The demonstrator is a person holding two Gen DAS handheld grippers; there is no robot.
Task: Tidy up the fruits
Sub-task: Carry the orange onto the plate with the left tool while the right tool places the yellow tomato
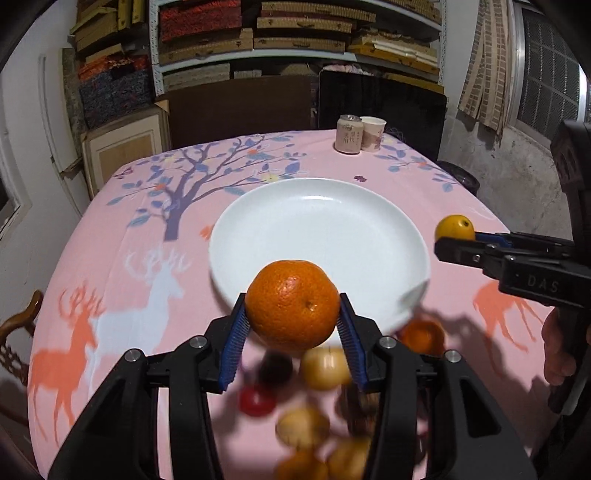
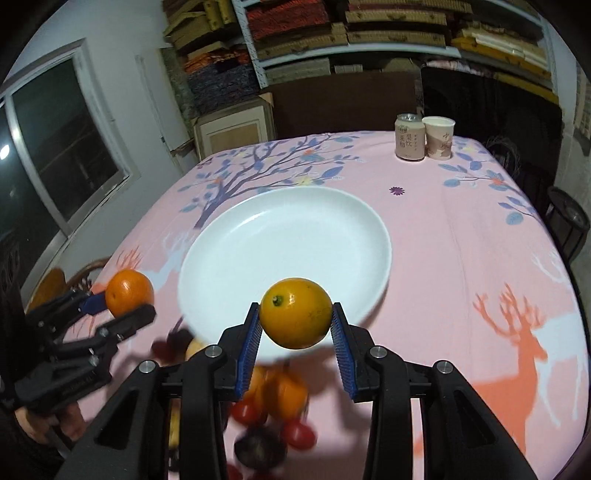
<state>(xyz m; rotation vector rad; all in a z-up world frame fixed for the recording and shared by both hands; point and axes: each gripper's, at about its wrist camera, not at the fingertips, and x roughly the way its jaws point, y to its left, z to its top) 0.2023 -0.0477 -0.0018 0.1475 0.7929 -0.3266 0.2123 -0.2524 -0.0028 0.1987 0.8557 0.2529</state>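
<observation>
My left gripper [image 1: 292, 314] is shut on a deep orange mandarin [image 1: 292, 304] and holds it above the near rim of the white plate [image 1: 314, 221]. It also shows in the right wrist view [image 2: 125, 301] with the mandarin [image 2: 129, 291]. My right gripper [image 2: 295, 325] is shut on a yellow-orange citrus fruit [image 2: 295, 313] above the plate's near rim [image 2: 280, 229]. It shows at the right of the left wrist view [image 1: 456, 242] with that fruit [image 1: 455, 227]. A blurred pile of loose fruits [image 1: 325, 367] [image 2: 280, 395] lies on the pink cloth below both grippers.
A drink can [image 1: 348, 134] [image 2: 410, 137] and a paper cup [image 1: 372, 133] [image 2: 438, 137] stand at the table's far edge. The pink deer-print tablecloth [image 1: 122, 266] covers the table. Shelves of boxes [image 1: 295, 33] stand behind. A wooden chair [image 2: 51, 284] is at the left.
</observation>
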